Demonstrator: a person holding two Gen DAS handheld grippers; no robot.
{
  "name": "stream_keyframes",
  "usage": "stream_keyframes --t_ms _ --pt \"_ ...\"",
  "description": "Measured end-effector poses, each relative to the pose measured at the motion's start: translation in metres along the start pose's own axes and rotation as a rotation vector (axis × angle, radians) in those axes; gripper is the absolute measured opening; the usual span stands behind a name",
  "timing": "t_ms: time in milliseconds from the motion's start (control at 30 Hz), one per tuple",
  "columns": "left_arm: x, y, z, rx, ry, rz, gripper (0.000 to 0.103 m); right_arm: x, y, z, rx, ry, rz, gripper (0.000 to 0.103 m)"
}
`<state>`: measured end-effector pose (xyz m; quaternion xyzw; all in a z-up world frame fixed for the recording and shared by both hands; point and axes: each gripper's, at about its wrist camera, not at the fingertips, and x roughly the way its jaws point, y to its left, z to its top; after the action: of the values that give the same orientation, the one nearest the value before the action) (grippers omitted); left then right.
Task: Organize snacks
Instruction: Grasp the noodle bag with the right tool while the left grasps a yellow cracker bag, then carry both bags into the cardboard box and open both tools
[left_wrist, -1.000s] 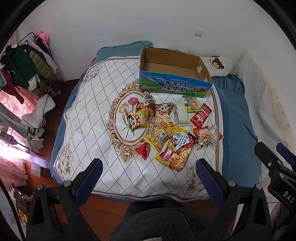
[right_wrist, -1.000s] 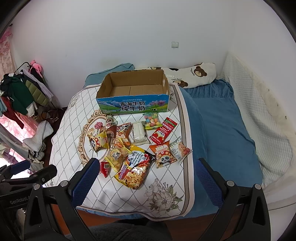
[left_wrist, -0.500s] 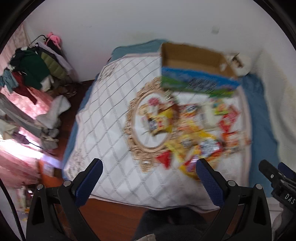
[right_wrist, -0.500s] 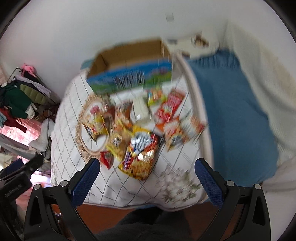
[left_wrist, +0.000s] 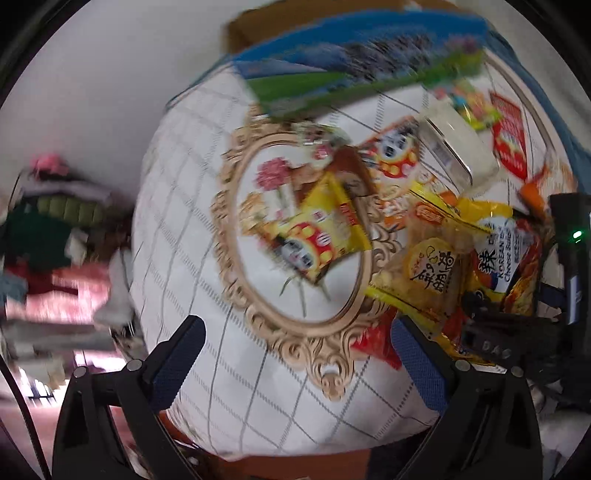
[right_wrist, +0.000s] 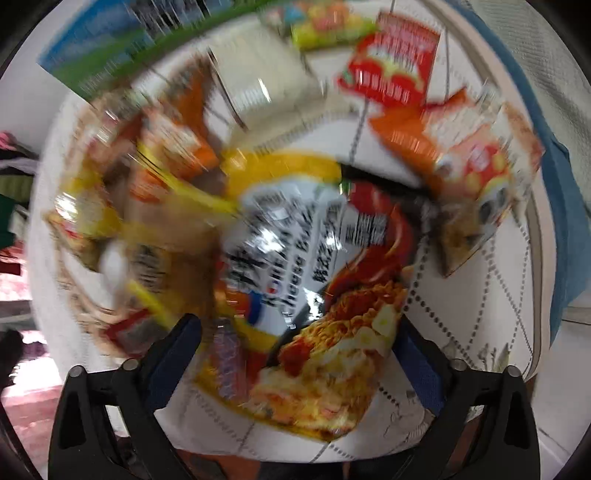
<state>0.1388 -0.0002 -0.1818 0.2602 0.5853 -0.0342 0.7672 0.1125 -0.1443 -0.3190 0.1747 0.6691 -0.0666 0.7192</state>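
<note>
**Both tongs dropped toward the snack pile, jaws wide**

Right gripper (right_wrist: 295, 354) was spread wide, jaws had just been closing in a little, the big noodle packet (right_wrist: 317, 295) lying between them on the quilt (right_wrist: 480, 295). Whether the pads touched it could not be told; frame heavily blurred. Nothing lifted, so released. Left gripper (left_wrist: 295, 354) also stood open, empty, over the oval flower print on the quilt, with a yellow panda snack bag (left_wrist: 314, 236) just ahead and a small red packet (left_wrist: 376, 339) by its right finger.

Versus a second ago: both views had been high above the bed with the whole pile small and the cardboard box (left_wrist: 354, 51) fully seen; now the snacks filled the frames and the box sat at the top edge only. Left view had rolled, pile tilted.

Right gripper pointed almost straight down at the packet; left pointed steeply down, and the right tool's black body (left_wrist: 517, 332) showed at its right edge.
</note>
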Motion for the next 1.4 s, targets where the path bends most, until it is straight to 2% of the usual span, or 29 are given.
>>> stream_keyframes --t_ms 100,333,400,467,533,633,700,767,833,967,1233,1267,1333,1400 --pt "0.014 -0.020 0.013 0.090 0.004 -0.024 0.103 0.004 -0.013 -0.012 -0.007 -0.004 0.060 0.087" --pt "0.051 -0.080 0.042 0.246 0.050 -0.142 0.102 0.002 -0.040 -0.040 -0.016 0.046 0.042 0.086" --pt "0.062 -0.092 0.049 0.278 0.043 -0.155 0.088 0.003 -0.042 -0.045 -0.015 0.051 0.049 0.086" --pt "0.072 -0.096 0.054 0.273 0.067 -0.198 0.057 0.005 -0.042 -0.049 -0.019 0.052 0.050 0.086" --pt "0.079 -0.088 0.056 0.190 0.101 -0.274 0.045 0.003 -0.041 -0.050 -0.024 0.052 0.047 0.086" --pt "0.087 -0.067 0.050 0.040 0.152 -0.340 0.045 -0.003 -0.038 -0.051 -0.032 0.048 0.043 0.086" --pt "0.098 -0.049 0.037 -0.078 0.226 -0.390 0.045 0.002 -0.034 -0.048 -0.042 0.045 0.035 0.086" --pt "0.106 -0.038 0.024 -0.156 0.272 -0.428 0.045 -0.004 -0.027 -0.039 -0.068 0.037 0.033 0.086" --pt "0.112 -0.033 0.014 -0.199 0.285 -0.448 0.047 -0.014 -0.015 -0.031 -0.104 0.026 0.027 0.086" --pt "0.122 -0.032 0.004 -0.209 0.262 -0.457 0.050 -0.011 0.003 -0.031 -0.158 0.024 0.005 0.088" --pt "0.146 -0.055 -0.014 -0.191 0.215 -0.432 0.054 -0.008 0.017 -0.034 -0.113 0.033 -0.032 0.090" --pt "0.145 -0.059 -0.014 -0.183 0.207 -0.411 0.053 -0.007 0.018 -0.036 -0.103 0.033 -0.036 0.090" --pt "0.137 -0.050 -0.024 -0.180 0.189 -0.361 0.052 -0.009 0.024 -0.038 -0.105 0.033 -0.048 0.089" --pt "0.142 -0.037 -0.035 -0.210 0.199 -0.362 0.052 -0.007 0.030 -0.035 -0.146 0.019 -0.059 0.089"
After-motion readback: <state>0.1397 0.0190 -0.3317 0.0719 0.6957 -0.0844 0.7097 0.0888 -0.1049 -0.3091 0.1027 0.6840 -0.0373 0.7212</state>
